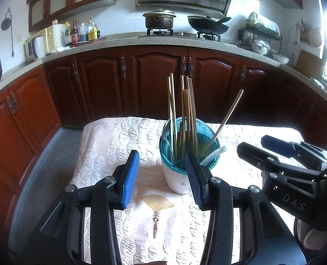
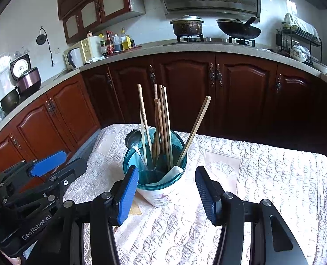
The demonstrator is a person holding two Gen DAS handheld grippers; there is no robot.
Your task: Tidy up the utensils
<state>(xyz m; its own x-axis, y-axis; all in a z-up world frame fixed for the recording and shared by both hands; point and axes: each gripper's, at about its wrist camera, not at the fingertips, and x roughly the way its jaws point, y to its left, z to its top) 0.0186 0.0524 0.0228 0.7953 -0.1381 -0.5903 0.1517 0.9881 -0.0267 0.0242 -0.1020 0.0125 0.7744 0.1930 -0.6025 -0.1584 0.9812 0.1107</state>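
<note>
A utensil holder [image 1: 178, 177] [image 2: 161, 195] with a white body and a teal rim stands upright on the quilted table. Several wooden chopsticks [image 1: 183, 110] [image 2: 161, 119] stick up from it, one leaning right. A metal spoon [image 2: 133, 138] and a white spoon [image 1: 216, 152] [image 2: 174, 172] rest inside it too. My left gripper [image 1: 162, 176] is open just in front of the holder, nothing between its blue pads. My right gripper [image 2: 166, 195] is open as well, near the holder's front, holding nothing. Each gripper shows at the other view's edge: right gripper [image 1: 273, 152], left gripper [image 2: 57, 165].
The table wears a pale quilted cloth [image 1: 110, 154] [image 2: 262, 176] with a fan motif [image 1: 156, 203]. Behind it run dark wood cabinets [image 1: 154, 77] under a counter with a pot [image 1: 159, 18], a wok [image 1: 207, 25], bottles and a dish rack [image 1: 259, 33].
</note>
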